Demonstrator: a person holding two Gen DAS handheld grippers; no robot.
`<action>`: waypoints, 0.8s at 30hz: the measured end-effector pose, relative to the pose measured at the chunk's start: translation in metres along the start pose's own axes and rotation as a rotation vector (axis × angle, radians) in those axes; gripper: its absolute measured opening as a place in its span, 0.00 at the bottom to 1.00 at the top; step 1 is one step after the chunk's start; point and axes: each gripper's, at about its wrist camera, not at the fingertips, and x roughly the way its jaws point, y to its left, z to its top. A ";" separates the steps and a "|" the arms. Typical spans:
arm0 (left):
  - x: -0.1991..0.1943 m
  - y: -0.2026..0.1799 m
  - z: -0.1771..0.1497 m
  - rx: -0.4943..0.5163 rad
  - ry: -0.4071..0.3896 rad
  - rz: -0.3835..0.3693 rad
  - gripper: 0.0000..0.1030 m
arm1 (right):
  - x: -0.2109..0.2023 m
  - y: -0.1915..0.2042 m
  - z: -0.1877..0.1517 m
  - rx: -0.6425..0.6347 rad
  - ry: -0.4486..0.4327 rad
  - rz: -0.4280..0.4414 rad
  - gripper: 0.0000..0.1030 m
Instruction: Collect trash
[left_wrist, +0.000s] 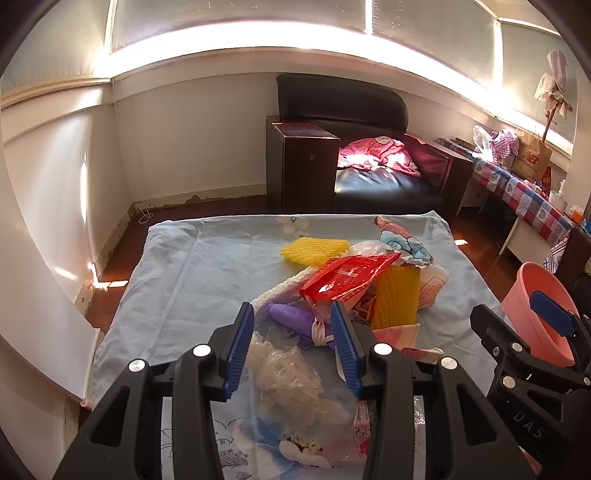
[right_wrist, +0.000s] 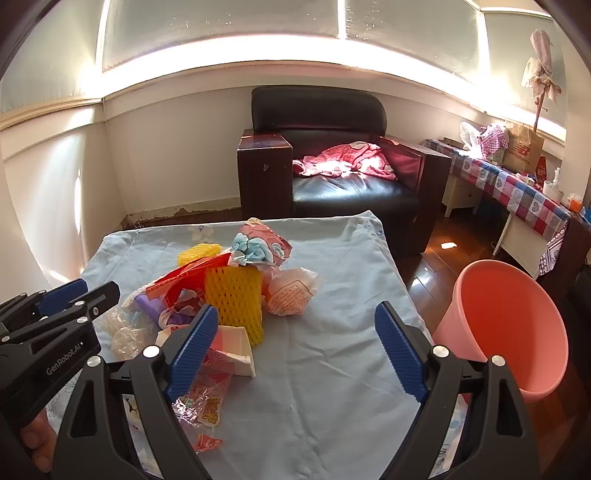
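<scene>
A heap of trash lies on a table under a light-blue cloth (left_wrist: 207, 277) (right_wrist: 332, 350). In it are a red wrapper (left_wrist: 347, 277), a yellow foam net (left_wrist: 397, 299) (right_wrist: 236, 299), a purple wrapper (left_wrist: 291, 315) and crumpled clear plastic (left_wrist: 284, 373) (right_wrist: 129, 336). My left gripper (left_wrist: 291, 306) (right_wrist: 98, 286) hovers open over the clear plastic and the purple wrapper, its pads pressing nothing. My right gripper (right_wrist: 295, 308) (left_wrist: 513, 310) stands wide open over bare cloth, just right of the foam net. A pink bin (right_wrist: 517, 314) (left_wrist: 539, 277) stands on the floor at the table's right side.
A second yellow net (left_wrist: 314, 251) and printed wrappers (right_wrist: 207, 391) lie around the heap. A black armchair (right_wrist: 332, 192) with a pink garment stands behind the table. A side table with a checkered cloth (right_wrist: 524, 199) runs along the right wall. A thumb (right_wrist: 37, 443) shows at the lower left.
</scene>
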 end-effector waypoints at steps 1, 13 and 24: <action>-0.001 0.000 -0.001 0.003 0.002 -0.003 0.41 | 0.001 0.000 -0.001 0.000 0.001 0.000 0.84; -0.002 0.000 0.001 -0.005 0.004 0.008 0.41 | 0.000 0.001 -0.002 -0.005 0.003 0.000 0.84; -0.001 0.000 0.000 -0.008 0.004 0.011 0.41 | 0.000 0.001 -0.002 -0.012 0.006 0.002 0.84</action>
